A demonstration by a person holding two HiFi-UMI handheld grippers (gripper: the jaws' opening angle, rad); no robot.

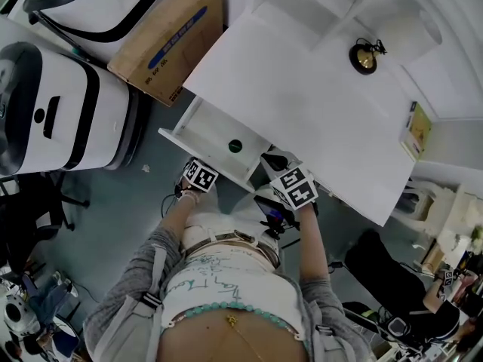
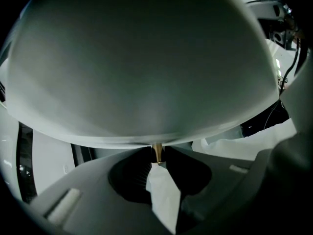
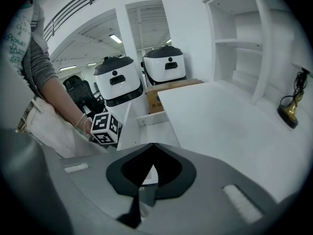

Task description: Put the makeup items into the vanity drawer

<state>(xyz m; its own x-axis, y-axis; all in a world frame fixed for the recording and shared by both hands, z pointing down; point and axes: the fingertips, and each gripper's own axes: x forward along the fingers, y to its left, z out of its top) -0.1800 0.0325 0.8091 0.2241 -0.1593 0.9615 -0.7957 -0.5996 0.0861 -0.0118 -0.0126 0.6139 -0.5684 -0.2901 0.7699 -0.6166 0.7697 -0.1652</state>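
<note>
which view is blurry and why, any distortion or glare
Left gripper view: the drawer front fills the frame as a soft grey blur; only the knob reads clearly. Right gripper view: sharp, fisheye bends the shelves. Head view: desk top washed out white.

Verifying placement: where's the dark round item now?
Head view, centre: the dark round item lies inside the open drawer, close under the tabletop edge.

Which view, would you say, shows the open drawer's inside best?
The head view: it looks down into the drawer, with a dark round item inside. The right gripper view shows only one end; the left gripper view shows only its front and knob.
</note>
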